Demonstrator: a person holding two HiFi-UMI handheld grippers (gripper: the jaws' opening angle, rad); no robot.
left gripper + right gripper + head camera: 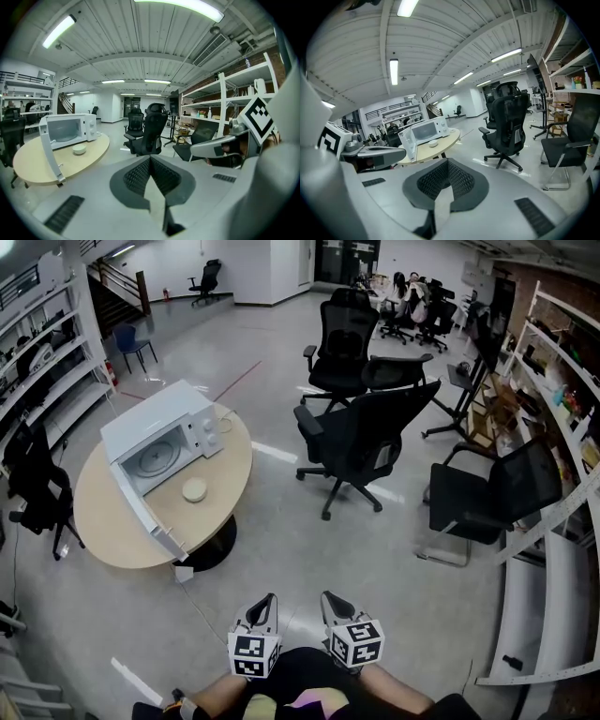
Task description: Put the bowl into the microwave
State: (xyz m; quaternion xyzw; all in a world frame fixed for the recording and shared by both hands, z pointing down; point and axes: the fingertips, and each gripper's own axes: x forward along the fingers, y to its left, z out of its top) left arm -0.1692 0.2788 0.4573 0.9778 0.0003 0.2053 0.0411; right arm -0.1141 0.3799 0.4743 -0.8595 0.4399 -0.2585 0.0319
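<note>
Polished grey floor (281, 549) is spread across a wide open workroom, and on it a rounded wooden tabletop (112, 521) is seen, carrying a white microwave (164, 427). The microwave's door (141, 507) is swung wide open, and the round turntable inside is shown in the head view.

Plenty is cut off or hard to read. The tabletop's dark base is mostly hidden beneath the top. The person's arms are clipped by the bottom border of the head view. The figures far beyond the microwave are too small to be made out. Whether anything lies in the bowl cannot be told from any view.

The bowl (194, 489) is found on the tabletop just in front of the microwave, beside the open door and outside the cavity. It is small, round and pale cream, and it is stood upright. A low, shallow profile is shown in the left gripper view (79, 149); in the right gripper view (433, 143) only a pale speck is given.

Black office chairs (366, 442) are parked to the right of the microwave, well apart from it. The left gripper (270, 598) and the right gripper (328, 596) are held side by side, well apart from the microwave and close to the person's body. On both, the jaws are pressed together at the tips, and nothing is caught between them.
</note>
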